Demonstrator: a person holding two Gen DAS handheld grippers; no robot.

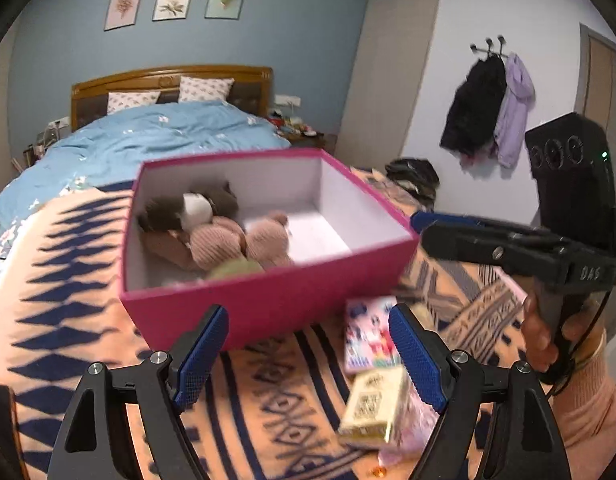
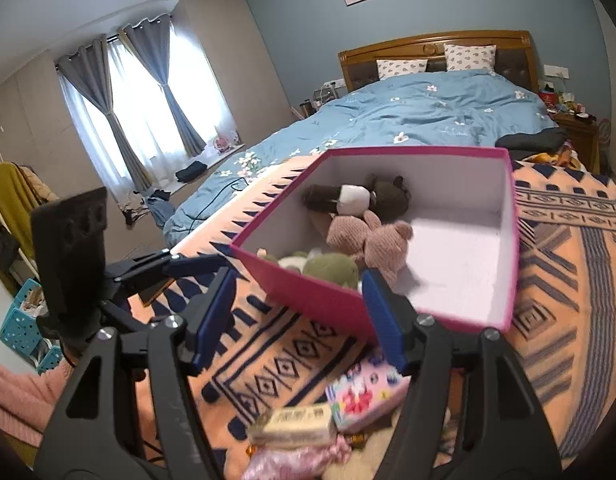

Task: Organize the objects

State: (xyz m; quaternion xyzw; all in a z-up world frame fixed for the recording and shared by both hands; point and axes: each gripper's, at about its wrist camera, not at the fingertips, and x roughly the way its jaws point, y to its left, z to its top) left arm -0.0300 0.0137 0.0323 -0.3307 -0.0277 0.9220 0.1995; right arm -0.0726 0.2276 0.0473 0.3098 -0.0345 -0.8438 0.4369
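Left gripper [image 1: 308,354]: held low over the patterned blanket [image 1: 267,400], pointing at the near wall of the pink box [image 1: 267,304]; blue pads spread wide, nothing between them.
Right gripper [image 2: 297,314]: fingers apart and empty, aimed at the near corner of the pink box [image 2: 332,304]. In the left wrist view it reaches in from the right at the box's right side, a hand [image 1: 548,336] wrapped on its handle, a pink sleeve behind.
Pink box: open, on the blanket at the foot of the bed [image 2: 428,112].
Box contents: pink plush bear [image 2: 372,240], dark brown and white plush [image 2: 356,198] behind it, green plush [image 2: 328,270] at the near wall; all crowd the left half, the right half of the floor bare white.
Cartoon box [image 1: 370,332]: flat on the blanket just near of the pink box, beside the left gripper's right finger.
Gold-edged carton [image 1: 374,412]: nearer, touching the cartoon box's near end, blurred.
Pink wrapper [image 2: 295,460]: nearest edge, partly under the carton.
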